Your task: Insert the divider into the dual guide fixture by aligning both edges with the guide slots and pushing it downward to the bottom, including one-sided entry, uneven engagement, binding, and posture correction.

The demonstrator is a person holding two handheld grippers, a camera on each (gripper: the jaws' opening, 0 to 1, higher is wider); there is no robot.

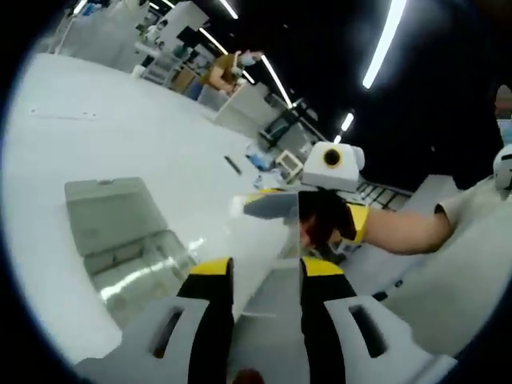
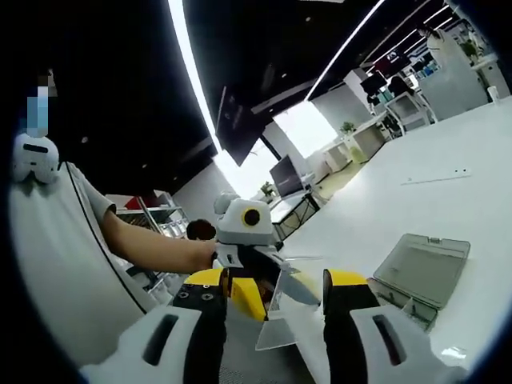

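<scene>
Divider (image 1: pixel 268 240), a clear thin sheet, is held up in the air above the worktop (image 1: pixel 120 120), between the two grippers. In the left gripper view the left gripper (image 1: pixel 266 276) has its yellow-tipped jaws on either side of the sheet's lower edge, and the sheet runs up from them toward the right gripper (image 1: pixel 300 210), which comes in from the right with a person's forearm (image 1: pixel 400 228) behind it. The left jaws look clenched on the sheet, though its transparency makes the contact hard to judge. In the right gripper view the divider (image 2: pixel 280 312) stands tilted between the right gripper's (image 2: pixel 276 288) own jaws, its lower corner resting between them; these jaws also appear to be grasping it. Beyond it the left gripper (image 2: pixel 244 256) faces the camera, held by the person's hand and bare forearm (image 2: pixel 152 244).

A clear box with its lid folded open, the fixture (image 1: pixel 120 240), sits on the worktop to the left of the left gripper, well below the divider. In the right gripper view the same fixture (image 2: pixel 420 276) lies to the right, apart from the sheet. The guide slots are too unclear to make out. The divider is not in the fixture.
</scene>
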